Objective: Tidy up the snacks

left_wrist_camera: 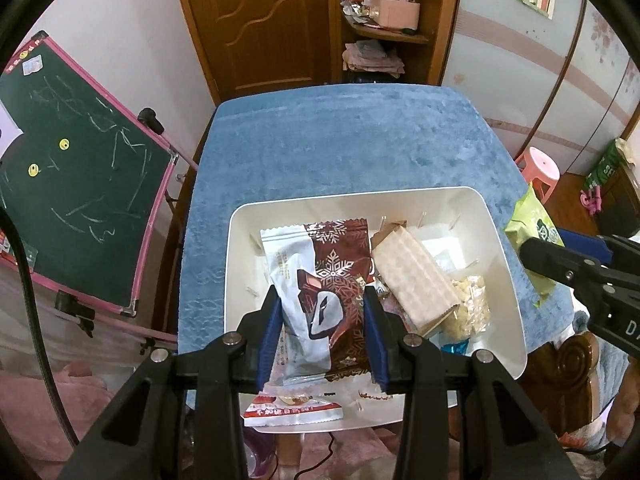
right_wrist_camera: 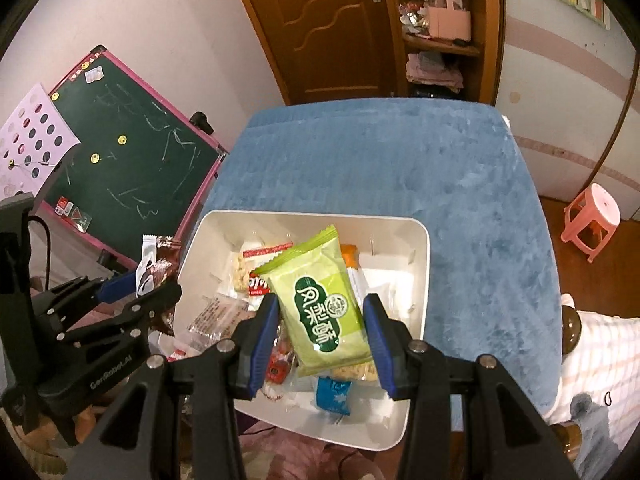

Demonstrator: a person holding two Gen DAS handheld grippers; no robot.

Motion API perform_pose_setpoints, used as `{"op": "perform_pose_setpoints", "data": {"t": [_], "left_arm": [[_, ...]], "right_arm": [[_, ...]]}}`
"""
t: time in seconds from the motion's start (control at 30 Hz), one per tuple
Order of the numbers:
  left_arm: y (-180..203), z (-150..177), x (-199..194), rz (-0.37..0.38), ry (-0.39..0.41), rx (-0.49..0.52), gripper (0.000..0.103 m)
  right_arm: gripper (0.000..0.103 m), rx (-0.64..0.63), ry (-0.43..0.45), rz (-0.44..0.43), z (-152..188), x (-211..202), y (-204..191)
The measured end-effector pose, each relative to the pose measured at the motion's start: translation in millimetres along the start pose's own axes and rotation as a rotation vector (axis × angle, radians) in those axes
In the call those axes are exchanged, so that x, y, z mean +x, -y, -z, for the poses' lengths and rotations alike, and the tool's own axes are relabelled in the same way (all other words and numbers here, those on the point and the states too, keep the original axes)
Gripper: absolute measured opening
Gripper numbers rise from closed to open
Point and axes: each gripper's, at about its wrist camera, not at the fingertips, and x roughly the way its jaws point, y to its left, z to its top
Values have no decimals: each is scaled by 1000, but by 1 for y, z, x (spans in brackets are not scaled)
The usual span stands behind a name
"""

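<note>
A white bin (left_wrist_camera: 508,280) (right_wrist_camera: 422,264) sits at the near edge of the blue-covered table (left_wrist_camera: 340,144) (right_wrist_camera: 400,160) and holds several snack packs. My left gripper (left_wrist_camera: 322,312) is shut on a white and dark-red snack pack (left_wrist_camera: 320,292) and holds it above the bin; the pack also shows at the left in the right wrist view (right_wrist_camera: 150,268). My right gripper (right_wrist_camera: 320,320) is shut on a green snack pack (right_wrist_camera: 322,304) above the bin; it shows at the right in the left wrist view (left_wrist_camera: 532,236). A beige wafer pack (left_wrist_camera: 416,280) lies in the bin.
A green chalkboard with a pink frame (left_wrist_camera: 76,184) (right_wrist_camera: 132,160) stands left of the table. A pink stool (left_wrist_camera: 538,172) (right_wrist_camera: 592,220) stands to the right. A wooden door (left_wrist_camera: 260,24) and shelves (left_wrist_camera: 384,32) are behind the table.
</note>
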Motion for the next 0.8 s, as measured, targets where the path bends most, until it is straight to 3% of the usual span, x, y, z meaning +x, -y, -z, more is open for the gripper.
{"op": "perform_pose_setpoints", "data": {"t": [0.2,0.23,0.33,0.37,0.47,0.8], "left_arm": [[-2,-11,-6,-4,27,-3,41],[-2,-13,-7,0,33,-6,46],[-4,-18,-15,10,68,-28,88],[-4,-19,-20,10,98,-34,95],[-1,-21,-29,21,138,-16,98],[1,-31,-35,26,117,-38,98]], "right_arm": [[45,-6,17,35,-8,2,-4],[45,-6,21,43,-9,3,-4],[46,6,28,37,-12,3,-6],[49,12,32,34,-12,2,-7],[57,19,52,38,-13,-2,-8],[57,44,90,72,-17,-18,-11]]}}
